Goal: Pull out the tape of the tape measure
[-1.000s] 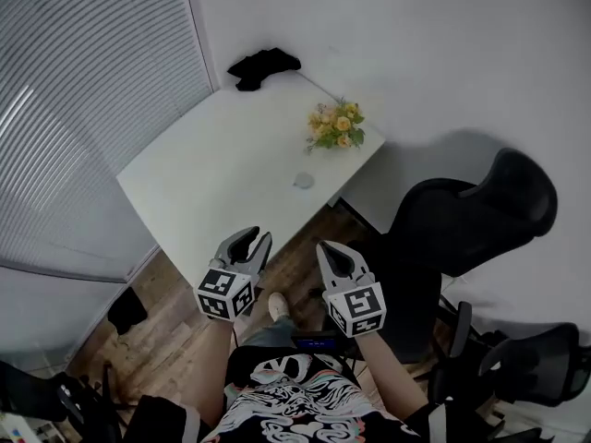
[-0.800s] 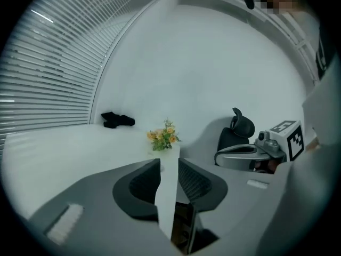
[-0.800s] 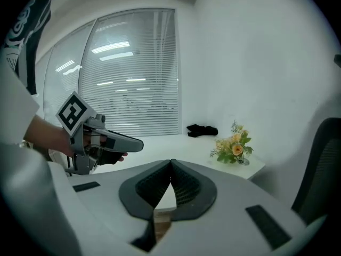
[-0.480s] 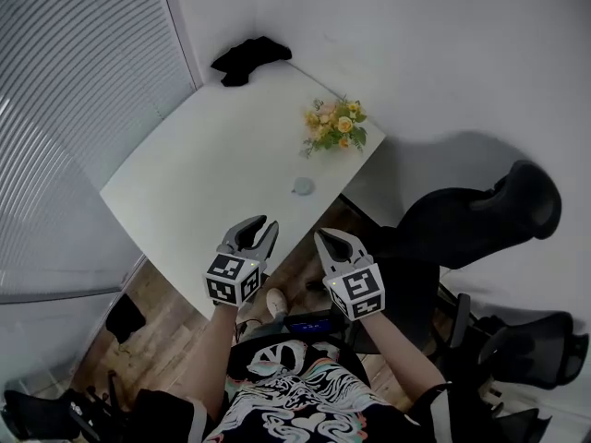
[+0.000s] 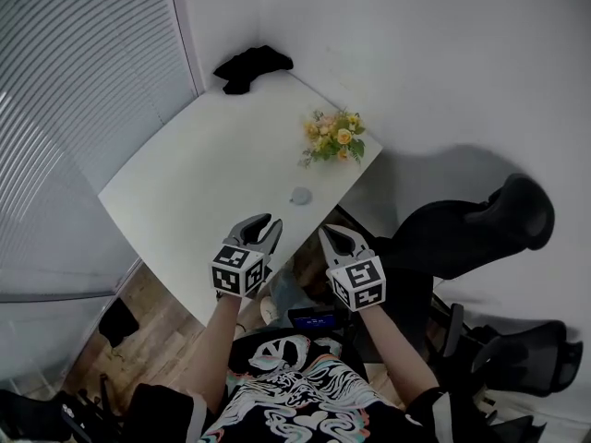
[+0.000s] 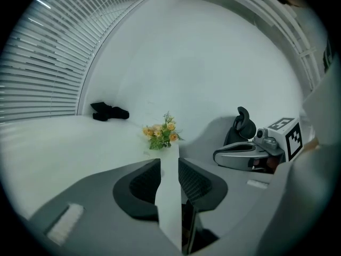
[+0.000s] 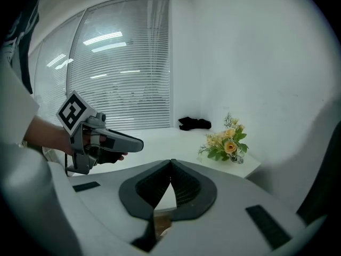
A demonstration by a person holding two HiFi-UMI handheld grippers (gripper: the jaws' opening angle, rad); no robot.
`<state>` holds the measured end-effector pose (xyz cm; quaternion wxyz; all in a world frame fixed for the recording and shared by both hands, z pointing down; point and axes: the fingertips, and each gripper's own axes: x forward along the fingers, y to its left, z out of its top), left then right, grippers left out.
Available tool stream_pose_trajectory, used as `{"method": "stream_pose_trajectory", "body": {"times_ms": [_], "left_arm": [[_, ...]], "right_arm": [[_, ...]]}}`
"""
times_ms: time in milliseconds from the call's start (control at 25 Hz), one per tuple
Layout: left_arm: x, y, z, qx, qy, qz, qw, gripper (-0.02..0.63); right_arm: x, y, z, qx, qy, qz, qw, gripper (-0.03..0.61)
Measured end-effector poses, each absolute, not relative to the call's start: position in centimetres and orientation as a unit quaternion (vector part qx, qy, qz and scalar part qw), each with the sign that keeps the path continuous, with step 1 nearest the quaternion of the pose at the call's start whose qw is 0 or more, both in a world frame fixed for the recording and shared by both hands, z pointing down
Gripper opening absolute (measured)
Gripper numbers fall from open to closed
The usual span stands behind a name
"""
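The left tongs (image 5: pixel 263 225) stand partly open and empty, and the right tongs (image 5: pixel 329 235) are pressed together on nothing, both held at the near edge of the white table (image 5: pixel 203 183). The small grey tape measure (image 5: pixel 301 196) lies on the table just beyond them, untouched, with the flowers (image 5: pixel 334 137) farther back.

A white table (image 5: pixel 185 192) fills the room's corner, its left edge along a window with grey slatted blinds (image 5: pixel 74 109) and its far corner against a plain white wall (image 5: pixel 416 53). Yellow flowers (image 5: pixel 334 138) sit at the table's right edge and a black cloth (image 5: pixel 251 65) lies at its far corner. Brown wooden floor (image 5: pixel 162 317) shows beneath the near edge, and black office chairs (image 5: pixel 471 233) stand to the right.
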<state>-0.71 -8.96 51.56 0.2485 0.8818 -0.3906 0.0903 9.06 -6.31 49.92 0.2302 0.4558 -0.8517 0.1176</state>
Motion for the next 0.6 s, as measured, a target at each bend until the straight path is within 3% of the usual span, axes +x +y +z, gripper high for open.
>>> {"method": "stream_pose_trajectory", "body": {"times_ms": [600], "left_arm": [[1.4, -13.6, 57.0, 0.865, -0.382, 0.132, 0.297, 0.103]], "right_arm": [[11.1, -12.2, 55.7, 0.453, -0.839, 0.169, 0.250, 0.009]]}}
